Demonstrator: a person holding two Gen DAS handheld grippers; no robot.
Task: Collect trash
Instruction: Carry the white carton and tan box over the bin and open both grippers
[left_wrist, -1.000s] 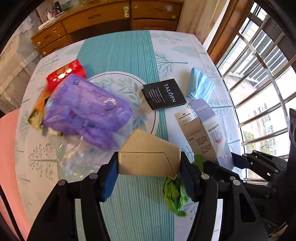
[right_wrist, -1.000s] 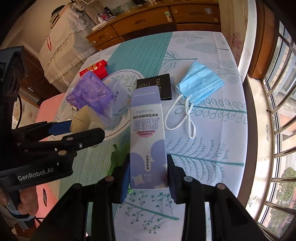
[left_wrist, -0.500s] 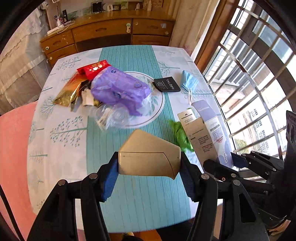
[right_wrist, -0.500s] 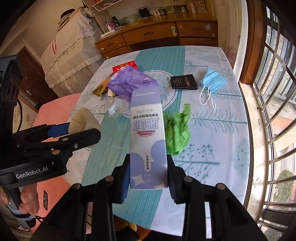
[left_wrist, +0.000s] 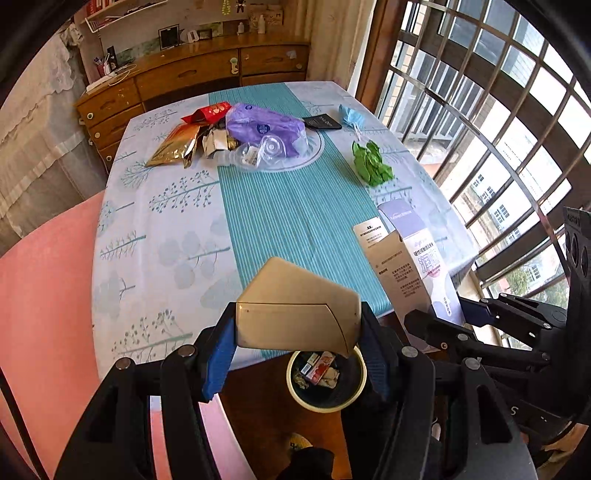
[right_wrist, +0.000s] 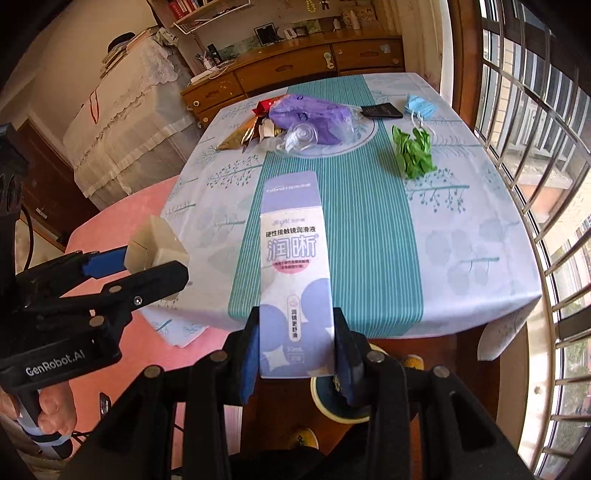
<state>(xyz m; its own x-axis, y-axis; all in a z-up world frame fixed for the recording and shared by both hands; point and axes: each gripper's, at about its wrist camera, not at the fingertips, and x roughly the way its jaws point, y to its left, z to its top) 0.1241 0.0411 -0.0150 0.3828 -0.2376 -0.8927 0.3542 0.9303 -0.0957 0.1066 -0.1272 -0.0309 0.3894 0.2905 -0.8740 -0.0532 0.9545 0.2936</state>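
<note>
Now both grippers tilted steeply down past table edge, side by side. Left gripper clamps beige box, directly above bin on floor. Right gripper clamps purple carton, bin partly hidden below jaws. Person's fingers wrap left gripper handle.

bin half hidden by right gripper

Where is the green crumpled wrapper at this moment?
The green crumpled wrapper lies on the table's window side, just nearer the camera than the blue face mask and right of the teal stripe, in both wrist views.
</note>
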